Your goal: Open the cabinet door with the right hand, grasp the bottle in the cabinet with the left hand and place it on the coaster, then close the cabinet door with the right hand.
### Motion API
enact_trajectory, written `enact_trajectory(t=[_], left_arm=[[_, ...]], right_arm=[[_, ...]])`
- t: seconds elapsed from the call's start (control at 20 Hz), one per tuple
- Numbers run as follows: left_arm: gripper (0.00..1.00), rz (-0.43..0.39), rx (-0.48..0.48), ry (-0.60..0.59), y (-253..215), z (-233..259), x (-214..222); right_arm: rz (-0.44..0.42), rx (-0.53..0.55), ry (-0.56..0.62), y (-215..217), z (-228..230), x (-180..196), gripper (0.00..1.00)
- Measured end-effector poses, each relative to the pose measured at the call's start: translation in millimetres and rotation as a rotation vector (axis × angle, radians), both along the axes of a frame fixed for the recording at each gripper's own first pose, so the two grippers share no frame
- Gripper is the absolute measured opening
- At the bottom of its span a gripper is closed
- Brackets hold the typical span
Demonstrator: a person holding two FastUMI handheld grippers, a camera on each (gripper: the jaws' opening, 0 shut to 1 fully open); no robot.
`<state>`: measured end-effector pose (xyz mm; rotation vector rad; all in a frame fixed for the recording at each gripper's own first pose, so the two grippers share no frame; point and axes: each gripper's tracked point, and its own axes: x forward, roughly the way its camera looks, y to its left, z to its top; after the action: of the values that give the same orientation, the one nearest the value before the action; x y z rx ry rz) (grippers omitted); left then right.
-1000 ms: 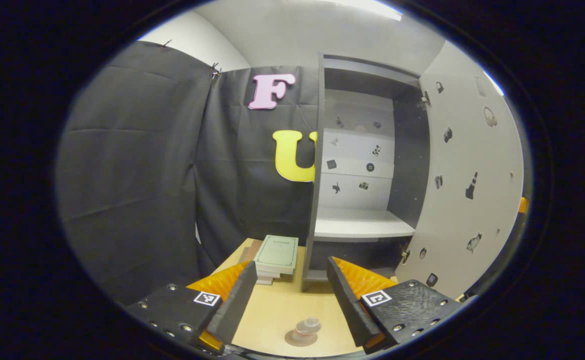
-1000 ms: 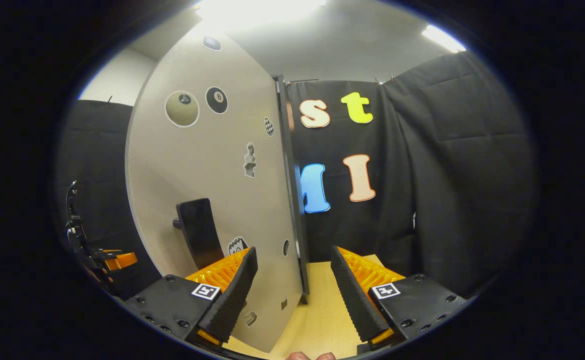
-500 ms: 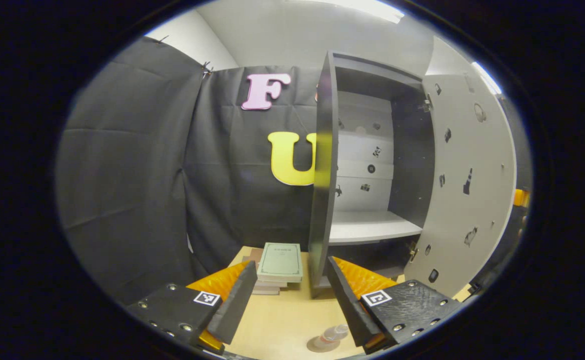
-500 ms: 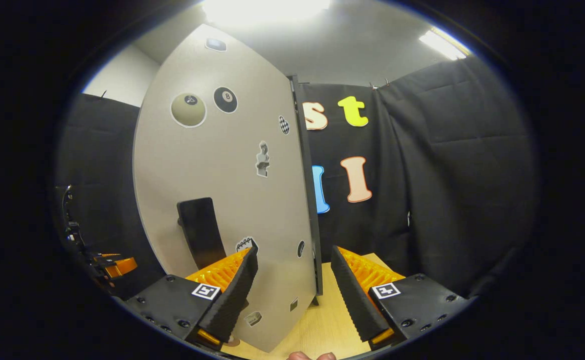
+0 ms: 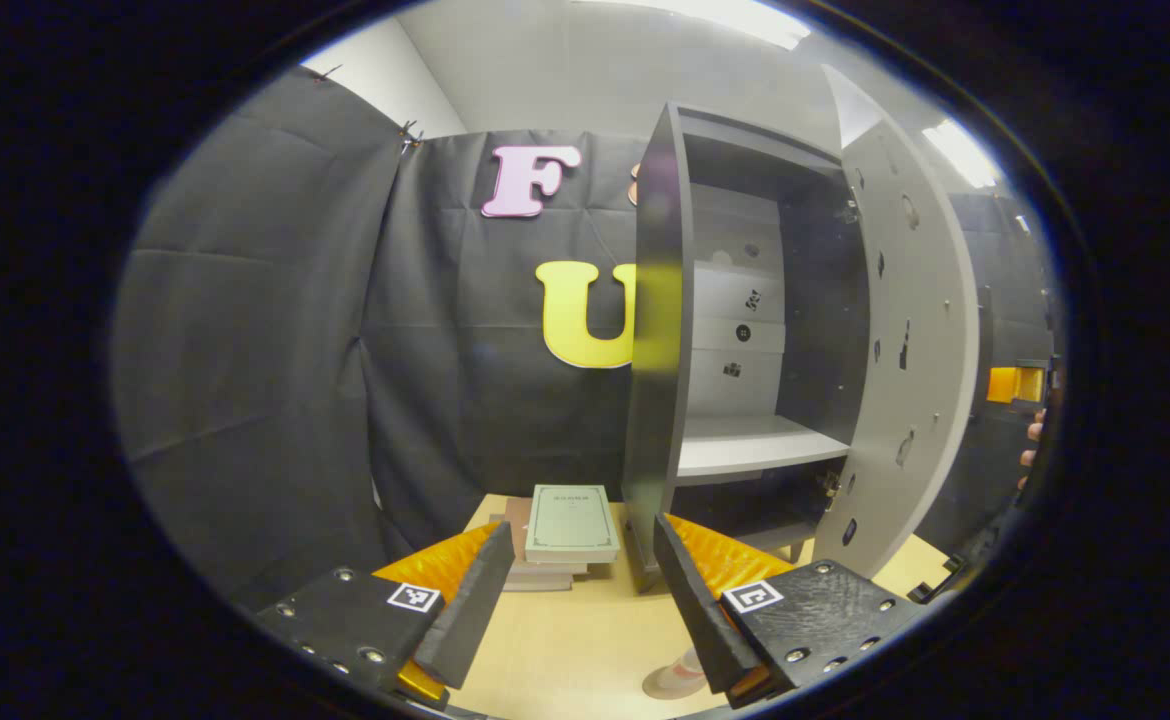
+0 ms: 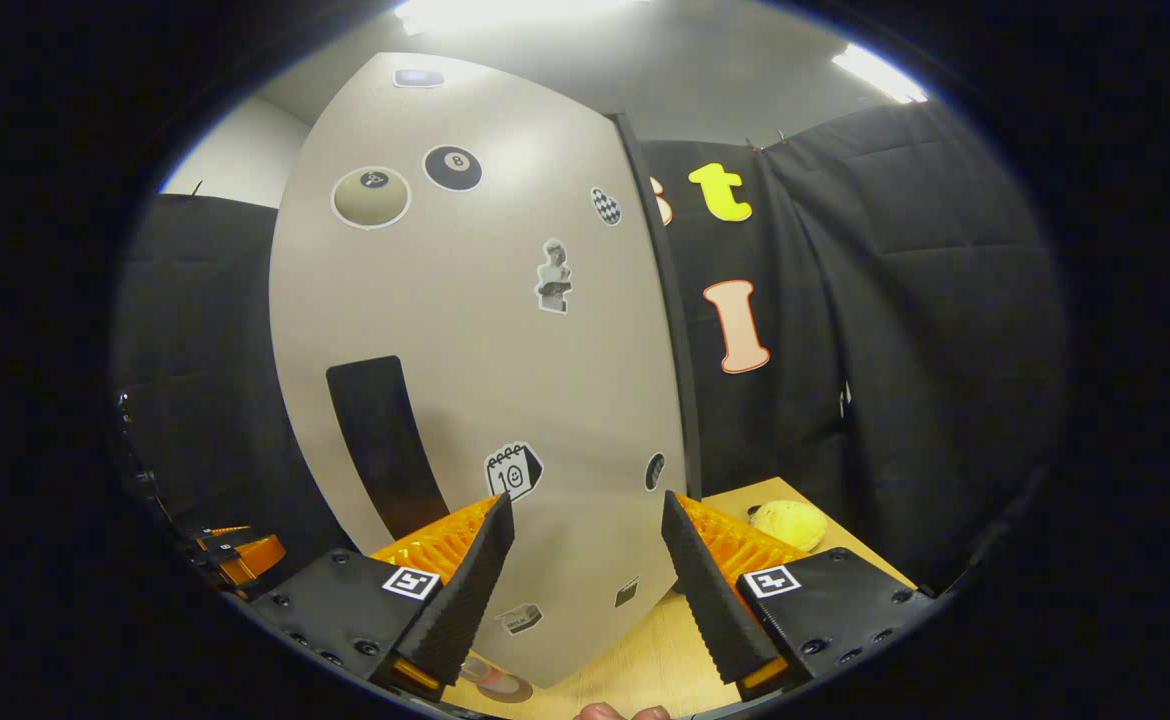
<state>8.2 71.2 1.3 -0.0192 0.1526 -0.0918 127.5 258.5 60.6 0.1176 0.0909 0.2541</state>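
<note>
Cabinet [image 5: 745, 300] standing open on the table [image 5: 565, 640], its door [image 6: 485, 340] partly swung, handle [image 6: 380, 440] on the outer face. Left gripper [image 5: 575, 590] hovering in front of the cabinet, jaws apart, holding nothing. Right gripper [image 6: 585, 580] close against the door's outer face, jaws apart, gripping nothing. Bottle [image 5: 687, 662] upright on the coaster [image 5: 667, 684], in front of the cabinet, just beside the left gripper's finger. Stack of books [image 5: 560, 530] left of the cabinet.

Spread right gripper [image 6: 580, 590] faces stickered cabinet door [image 6: 485, 330].
</note>
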Motion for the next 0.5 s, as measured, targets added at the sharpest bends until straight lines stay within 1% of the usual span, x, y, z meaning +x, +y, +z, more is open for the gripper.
enact_trajectory(t=[0.05, 0.1, 0.15, 0.2, 0.3, 0.4, 0.5], left_arm=[[0.87, 0.006, -0.001, 0.010, 5.7, -5.7, -1.0], [0.89, 0.011, -0.003, 0.015, 9.0, -7.5, -1.1], [0.85, 0.016, -0.003, 0.021, 13.3, -11.2, -2.0], [0.87, 0.019, -0.003, 0.027, 16.2, -13.6, -4.8], [0.87, 0.027, 0.000, 0.037, 22.8, -19.5, -7.5], [0.85, 0.029, -0.005, 0.035, 25.0, -17.4, -8.5], [0.87, 0.042, 0.002, 0.039, 28.4, -18.4, -6.1]], right_arm=[[0.008, -0.013, -0.001, 2.6, -0.3, 6.2, 0.90], [0.010, -0.026, 0.003, 3.9, -0.7, 11.5, 0.90], [0.019, -0.031, 0.006, 8.9, -0.6, 13.7, 0.90], [0.029, -0.029, 0.005, 11.4, 2.4, 16.7, 0.90], [0.032, -0.025, -0.001, 11.0, 6.1, 20.0, 0.90], [0.030, -0.030, -0.006, 8.3, 6.0, 15.3, 0.90], [0.021, -0.046, -0.012, 2.9, 5.9, 14.5, 0.90]])
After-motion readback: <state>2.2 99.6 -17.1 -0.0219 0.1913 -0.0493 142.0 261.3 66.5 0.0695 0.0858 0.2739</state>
